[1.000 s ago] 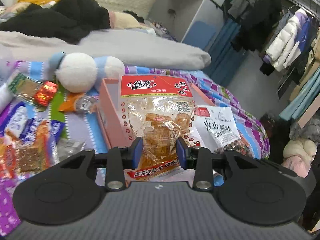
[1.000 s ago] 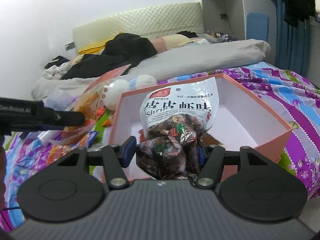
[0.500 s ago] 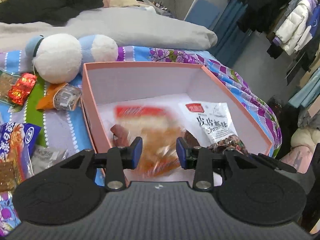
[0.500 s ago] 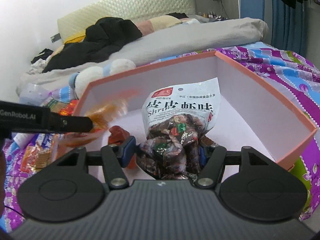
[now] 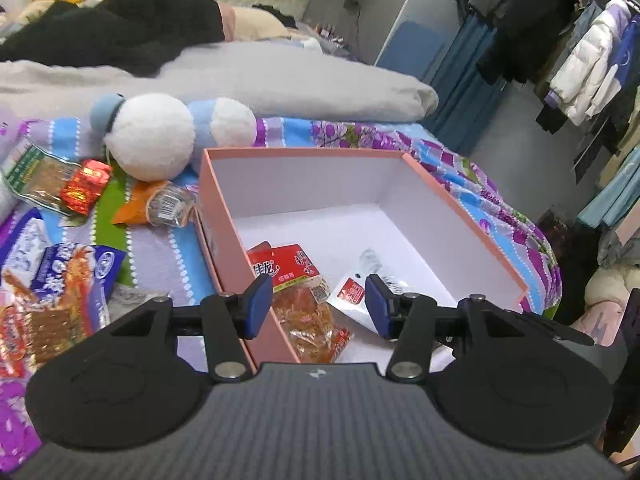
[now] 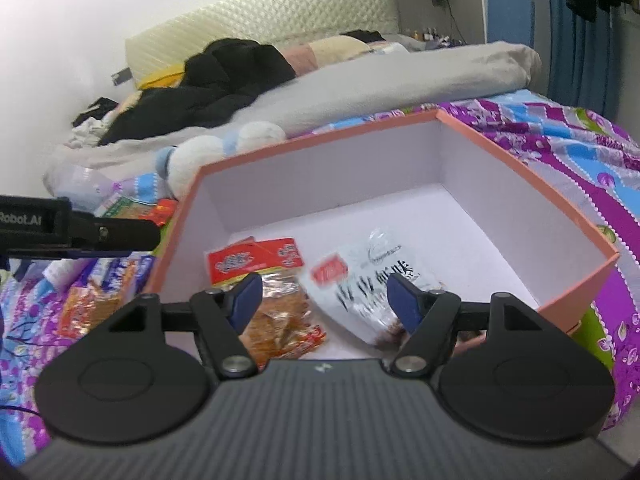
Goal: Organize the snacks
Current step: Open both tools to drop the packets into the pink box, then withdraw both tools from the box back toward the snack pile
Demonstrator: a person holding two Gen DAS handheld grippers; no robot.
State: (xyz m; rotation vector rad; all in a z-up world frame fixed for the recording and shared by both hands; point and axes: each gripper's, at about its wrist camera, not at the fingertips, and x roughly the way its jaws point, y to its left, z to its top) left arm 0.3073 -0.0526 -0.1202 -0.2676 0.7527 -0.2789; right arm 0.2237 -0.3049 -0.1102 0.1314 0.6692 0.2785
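Now, left wrist view: left gripper [image 5: 319,306] wide, holding nothing, above the box [image 5: 460,216] near wall. Red-topped pack [image 5: 302,300] and white pack [image 5: 362,292] lie side by side on the box floor. Outside left: plush [image 5: 152,136], loose snacks [image 5: 60,264] on the bedspread.

Right wrist view: right gripper [image 6: 325,302] wide, holding nothing, over both packs. Left gripper's arm juts in beside the box, left.

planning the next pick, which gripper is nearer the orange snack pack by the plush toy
Left. The left gripper is at the box wall beside the orange snack pack; the right gripper is over the box, farther right.
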